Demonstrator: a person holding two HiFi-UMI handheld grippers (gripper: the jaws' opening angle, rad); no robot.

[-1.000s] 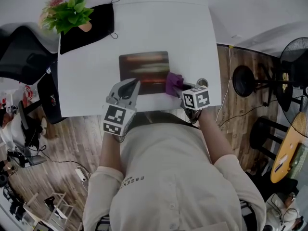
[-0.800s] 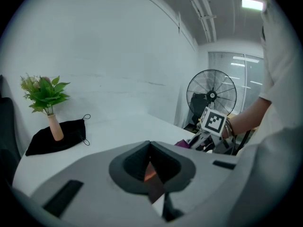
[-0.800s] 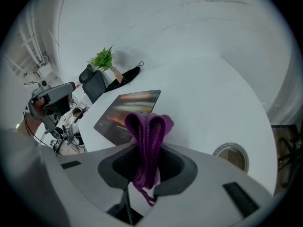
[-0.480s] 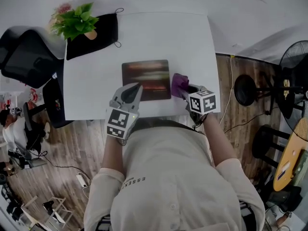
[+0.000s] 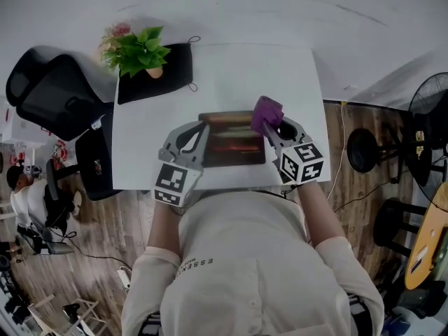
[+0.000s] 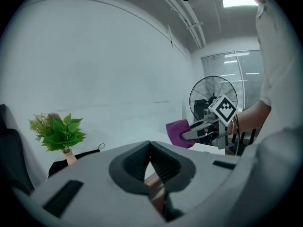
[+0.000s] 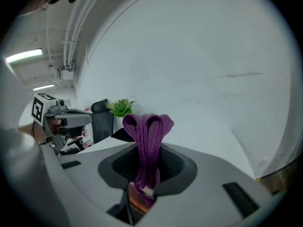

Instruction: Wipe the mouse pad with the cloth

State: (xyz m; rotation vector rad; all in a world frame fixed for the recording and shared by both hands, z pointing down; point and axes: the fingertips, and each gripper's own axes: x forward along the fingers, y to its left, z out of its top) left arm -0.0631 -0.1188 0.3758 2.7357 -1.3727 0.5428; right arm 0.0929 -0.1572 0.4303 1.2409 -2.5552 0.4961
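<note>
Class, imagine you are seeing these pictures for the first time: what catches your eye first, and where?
The purple cloth, pinched in the right gripper, stands out at the far right corner of the mouse pad. That dark pad lies on the white table near the person. A green plant sits at the table's far left corner.

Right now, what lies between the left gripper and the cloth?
The mouse pad, flat on the table; the head view shows it. The right gripper holds the cloth.
</note>
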